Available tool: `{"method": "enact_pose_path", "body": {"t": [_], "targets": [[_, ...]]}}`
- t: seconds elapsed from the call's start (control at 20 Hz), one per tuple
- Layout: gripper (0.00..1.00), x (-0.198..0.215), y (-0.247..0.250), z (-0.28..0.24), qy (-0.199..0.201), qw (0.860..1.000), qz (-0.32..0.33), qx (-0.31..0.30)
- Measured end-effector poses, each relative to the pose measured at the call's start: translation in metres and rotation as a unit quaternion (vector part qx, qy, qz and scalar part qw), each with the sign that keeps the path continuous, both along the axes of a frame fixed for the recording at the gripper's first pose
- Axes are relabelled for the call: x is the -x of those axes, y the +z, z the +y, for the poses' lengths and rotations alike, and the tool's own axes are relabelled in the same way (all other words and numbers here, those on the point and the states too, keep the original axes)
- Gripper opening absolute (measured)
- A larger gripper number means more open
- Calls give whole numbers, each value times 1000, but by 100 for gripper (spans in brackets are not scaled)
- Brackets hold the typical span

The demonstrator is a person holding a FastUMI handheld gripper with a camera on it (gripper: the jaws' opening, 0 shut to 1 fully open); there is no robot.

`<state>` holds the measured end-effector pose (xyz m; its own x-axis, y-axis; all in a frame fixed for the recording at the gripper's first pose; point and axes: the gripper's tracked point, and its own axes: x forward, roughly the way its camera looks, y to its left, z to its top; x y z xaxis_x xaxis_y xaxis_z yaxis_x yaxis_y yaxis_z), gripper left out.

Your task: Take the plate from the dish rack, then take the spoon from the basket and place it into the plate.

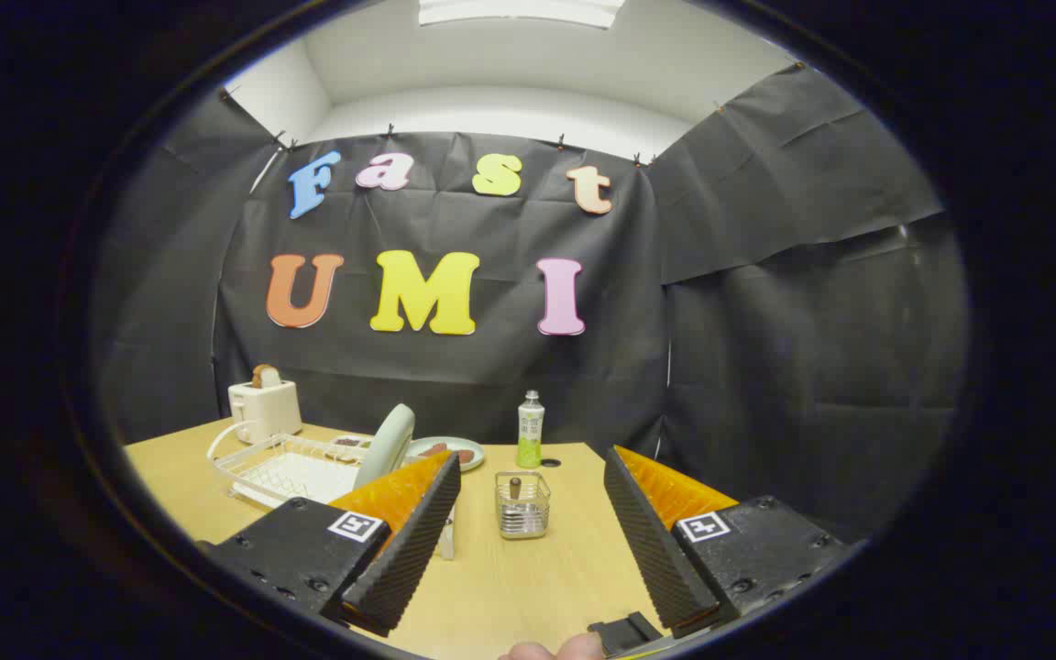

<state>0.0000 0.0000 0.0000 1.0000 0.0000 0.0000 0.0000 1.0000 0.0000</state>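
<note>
We hold the gripper (528, 541) with jaws spread, empty | plate (387, 446) stands on edge in dish rack (282, 469), ahead-left beyond the left finger | basket (522, 505) straight ahead, probably holding the spoon (515, 487).

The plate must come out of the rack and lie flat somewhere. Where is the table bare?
Bare table lies between the open gripper's fingers, short of the wire basket, and right of it. Crowded on the left: dish rack with upright plate, toaster, a food plate; bottle behind.
</note>
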Motion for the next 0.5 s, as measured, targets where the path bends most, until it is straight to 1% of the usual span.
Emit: {"method": "enact_pose_path", "body": {"t": [0.35, 0.5], "targets": [[100, 3, 5, 3, 6, 1000, -4, -7], [100, 0, -1, 5, 6, 1000, 4, -9]]}}
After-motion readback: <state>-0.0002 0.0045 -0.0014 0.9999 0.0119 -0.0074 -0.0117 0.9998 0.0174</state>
